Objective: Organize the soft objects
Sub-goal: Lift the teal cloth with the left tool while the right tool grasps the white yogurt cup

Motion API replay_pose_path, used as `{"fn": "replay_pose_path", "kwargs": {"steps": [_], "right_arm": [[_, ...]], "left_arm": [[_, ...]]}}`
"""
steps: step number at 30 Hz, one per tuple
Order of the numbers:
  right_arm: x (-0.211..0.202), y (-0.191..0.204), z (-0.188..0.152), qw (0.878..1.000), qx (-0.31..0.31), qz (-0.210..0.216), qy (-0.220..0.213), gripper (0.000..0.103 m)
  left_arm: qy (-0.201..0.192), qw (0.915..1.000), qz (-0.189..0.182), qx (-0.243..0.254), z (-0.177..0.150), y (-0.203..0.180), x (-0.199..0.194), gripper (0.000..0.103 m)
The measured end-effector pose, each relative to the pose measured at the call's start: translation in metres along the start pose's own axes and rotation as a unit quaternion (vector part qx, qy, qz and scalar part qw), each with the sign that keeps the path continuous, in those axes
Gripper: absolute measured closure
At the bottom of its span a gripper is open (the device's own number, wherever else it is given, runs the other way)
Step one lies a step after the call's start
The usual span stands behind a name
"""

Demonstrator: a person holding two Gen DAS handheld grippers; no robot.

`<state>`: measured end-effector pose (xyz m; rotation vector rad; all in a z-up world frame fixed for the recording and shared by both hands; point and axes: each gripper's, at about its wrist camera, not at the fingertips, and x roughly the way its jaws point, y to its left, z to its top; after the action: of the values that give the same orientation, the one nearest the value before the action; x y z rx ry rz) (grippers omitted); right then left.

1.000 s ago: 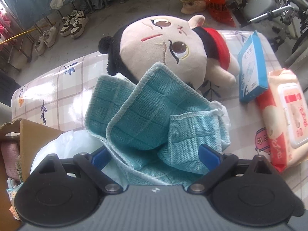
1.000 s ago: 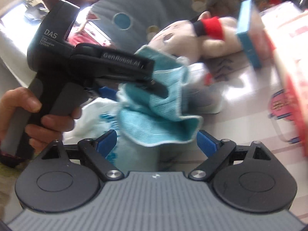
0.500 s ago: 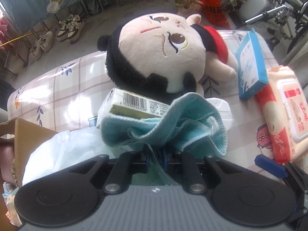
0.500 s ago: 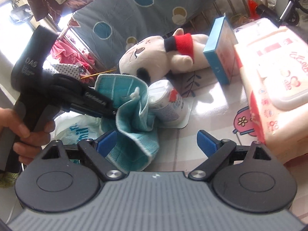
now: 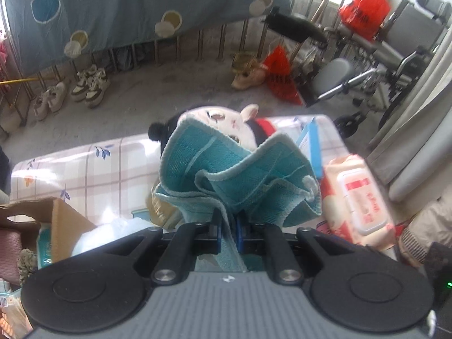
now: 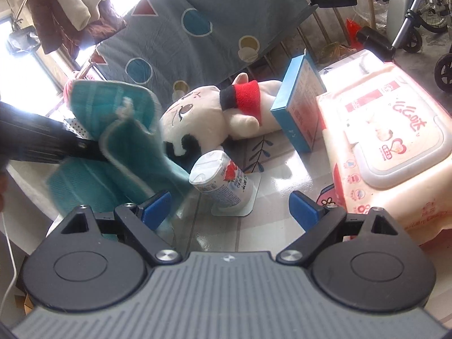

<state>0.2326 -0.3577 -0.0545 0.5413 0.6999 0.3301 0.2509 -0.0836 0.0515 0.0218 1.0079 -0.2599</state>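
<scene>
Checked oilcloth covers our worktop (image 5: pixel 84 166), with a concrete floor, shoes and a hanging spotted sheet beyond. Nearest to us, our left hand-held gripper (image 5: pixel 228 230) is clamped on the teal cloth (image 5: pixel 240 175); a strip of it runs down between the blue pads (image 5: pixel 217 233), and the rest bunches above them, off the surface. From the right wrist view the same cloth hangs clear of the worktop at the left. Our right hand-held gripper (image 6: pixel 230 207) stands with its jaws wide apart and nothing between them, pointing toward a small tipped yoghurt-type bottle (image 6: pixel 220 180).

Low at the left edge sits a cardboard box (image 5: pixel 60 226) with some soft-looking items beside it; we cannot tell what is already inside. We judge it the likely place for the cloth.

Farther out, the plush doll (image 6: pixel 214 115) lies on its side, touching a blue carton (image 6: pixel 299 107). A large wet-wipes pack (image 6: pixel 389 141) rests at the right.

Our reading: one soft item is picked up, not yet put away. The doll, and perhaps the wipes, remain untouched. Early in the task.
</scene>
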Motion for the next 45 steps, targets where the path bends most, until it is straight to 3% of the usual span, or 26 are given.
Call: {"fn": "replay_pose_path", "kwargs": {"steps": [6, 12, 16, 21, 23, 28, 36, 39, 41, 43, 45], "right_arm": [[-0.003, -0.002, 0.000, 1.000, 0.007, 0.004, -0.011, 0.012], [-0.004, -0.005, 0.000, 1.000, 0.020, 0.005, -0.015, 0.012], [-0.002, 0.002, -0.002, 1.000, 0.011, 0.006, -0.011, 0.012], [0.004, 0.013, -0.007, 1.000, -0.002, 0.007, 0.000, 0.012], [0.005, 0.016, -0.008, 1.000, -0.010, 0.006, 0.001, 0.012], [0.008, 0.016, -0.006, 1.000, -0.013, 0.007, 0.002, 0.012], [0.007, 0.012, -0.005, 1.000, -0.008, 0.007, 0.001, 0.012], [0.007, 0.012, -0.005, 1.000, -0.011, 0.005, -0.003, 0.012], [0.009, 0.015, -0.005, 1.000, -0.027, -0.001, -0.008, 0.012], [0.016, 0.019, -0.003, 0.998, -0.057, -0.006, -0.006, 0.010], [0.026, 0.023, -0.001, 0.997, -0.081, -0.014, 0.002, 0.007]], "left_arm": [[-0.046, 0.9989, -0.012, 0.003, -0.009, 0.017, -0.066, 0.093], [-0.060, 0.9982, -0.005, 0.007, -0.029, 0.036, -0.106, 0.093], [-0.033, 0.9990, 0.030, 0.008, -0.048, 0.048, -0.092, 0.093], [0.005, 0.9964, 0.068, 0.050, -0.069, 0.051, -0.053, 0.090], [0.012, 0.9954, 0.068, 0.067, -0.074, 0.047, -0.045, 0.085], [0.011, 0.9931, 0.054, 0.103, -0.076, 0.029, -0.040, 0.046], [0.036, 0.9883, 0.061, 0.135, -0.076, 0.009, -0.020, 0.015], [0.042, 0.9853, 0.077, 0.147, -0.076, 0.007, -0.010, 0.015], [0.040, 0.9862, 0.078, 0.140, -0.076, 0.010, -0.008, 0.024], [0.035, 0.9886, 0.075, 0.126, -0.072, 0.016, -0.009, 0.048], [0.031, 0.9907, 0.071, 0.112, -0.069, 0.022, -0.012, 0.061]]}}
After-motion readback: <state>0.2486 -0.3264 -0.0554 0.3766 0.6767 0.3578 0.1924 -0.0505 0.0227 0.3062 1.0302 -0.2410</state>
